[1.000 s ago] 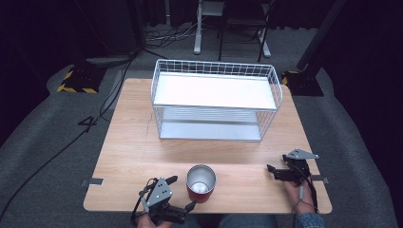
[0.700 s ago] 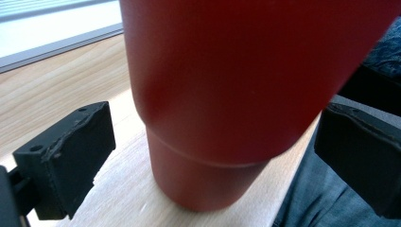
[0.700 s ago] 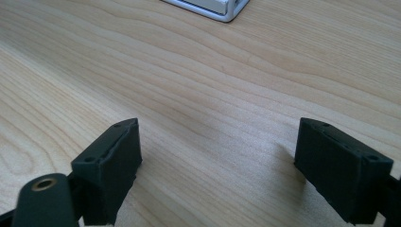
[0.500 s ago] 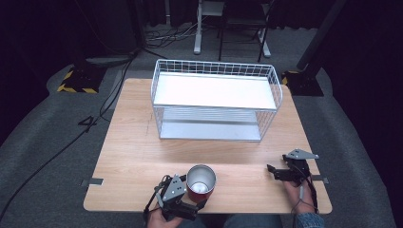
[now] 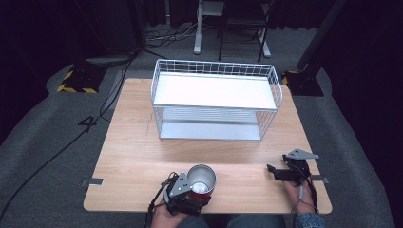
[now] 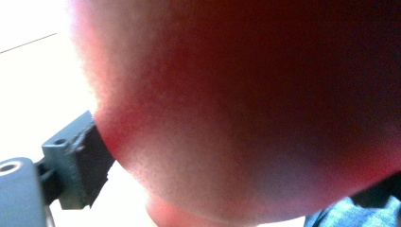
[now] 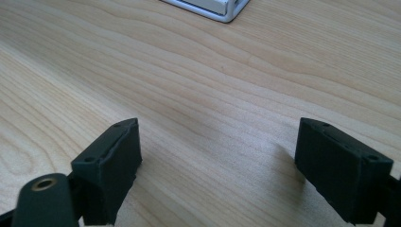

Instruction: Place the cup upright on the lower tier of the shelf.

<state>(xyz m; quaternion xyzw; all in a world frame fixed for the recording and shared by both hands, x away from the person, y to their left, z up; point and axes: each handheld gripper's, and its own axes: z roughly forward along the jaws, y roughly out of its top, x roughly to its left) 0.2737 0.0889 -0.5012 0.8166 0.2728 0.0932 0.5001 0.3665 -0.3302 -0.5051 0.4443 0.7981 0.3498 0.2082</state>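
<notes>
At 6 o'clock on the counter [image 5: 142, 156], near the front edge, stands a red cup [image 5: 201, 179] w/ a shiny inside. It is upright. The left tool [image 5: 190, 194] is now right up against the cup. A sec ago it sat a bit off at the cup's 8 o'clock side; then it slid in close. In the left gripper view the red cup wall [image 6: 246, 109] sits right in front of the lens, and one jaw pad touches it at the left. The other jaw is hidden, so I cannot tell if the tool is clenched on the cup yet. Looks like the grab is about to happen or just did.

The right tool [image 5: 285, 172] rests at 4 o'clock, well apart from the cup. It has not moved. Its jaws are spread wide w/ nothing between them, just bare wood.

The white wire basket [image 5: 215, 71] sits at 12 o'clock. Prob the cup goes there next.
</notes>
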